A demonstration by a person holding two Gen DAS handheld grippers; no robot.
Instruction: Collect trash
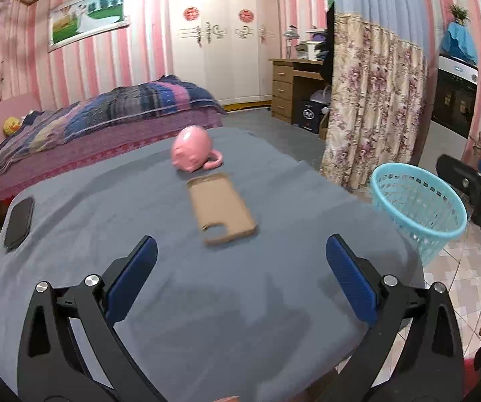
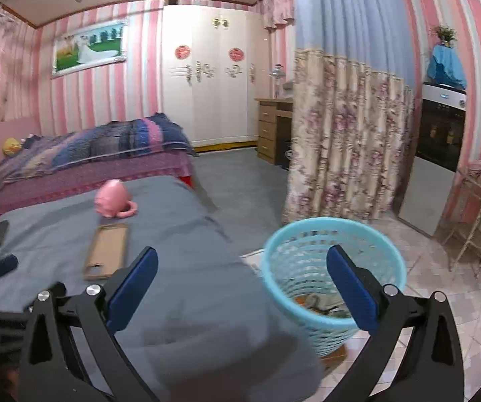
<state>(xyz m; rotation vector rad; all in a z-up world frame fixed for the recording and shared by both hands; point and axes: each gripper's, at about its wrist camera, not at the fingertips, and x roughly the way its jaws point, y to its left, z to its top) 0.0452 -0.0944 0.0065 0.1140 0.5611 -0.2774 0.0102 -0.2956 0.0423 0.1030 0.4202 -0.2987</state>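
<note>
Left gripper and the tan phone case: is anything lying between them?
No. Between the left gripper and phone case, the left wrist view shows only bare grey cloth.

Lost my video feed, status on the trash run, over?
Left tool open, empty, over the grey table. Right tool open, empty, above the blue basket; scraps already inside. Tan phone case, pink mug on the table. Nothing blocking.

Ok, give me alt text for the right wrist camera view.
The open right gripper hangs over the edge of a grey-covered table, beside a light blue basket on the floor holding some trash. A tan phone case and pink mug lie on the table.
</note>
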